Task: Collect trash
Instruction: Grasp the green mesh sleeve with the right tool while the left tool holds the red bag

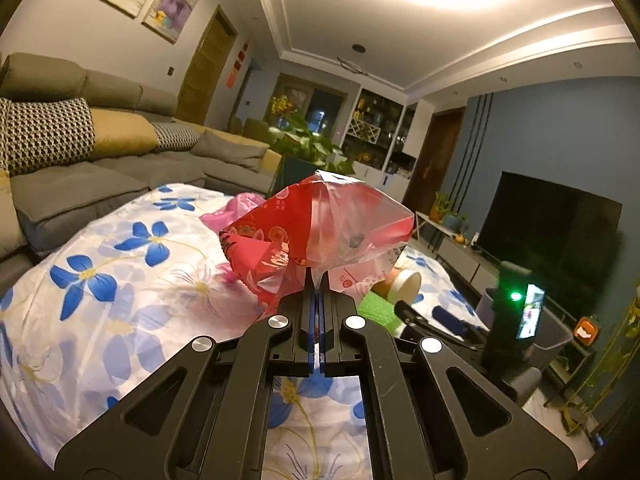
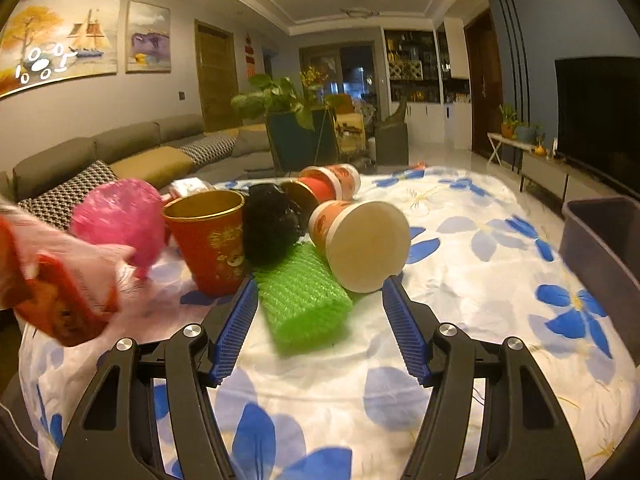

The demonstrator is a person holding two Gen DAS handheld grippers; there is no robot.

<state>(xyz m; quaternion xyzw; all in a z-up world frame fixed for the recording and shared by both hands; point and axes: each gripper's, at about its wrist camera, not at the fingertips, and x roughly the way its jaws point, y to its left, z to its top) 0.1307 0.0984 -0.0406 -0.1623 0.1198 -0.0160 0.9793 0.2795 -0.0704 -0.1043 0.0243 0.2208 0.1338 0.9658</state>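
Green foam sleeve lies lengthwise between the spread right claw.

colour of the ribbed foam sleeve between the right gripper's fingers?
Bright green foam sleeve; clearest in the right wrist view.

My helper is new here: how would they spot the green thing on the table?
On the flowered tablecloth, find the trash cluster. The green mesh sleeve lies flat at its front, between the red cup and a tipped cream-bottomed cup. Nothing else there is bright green.
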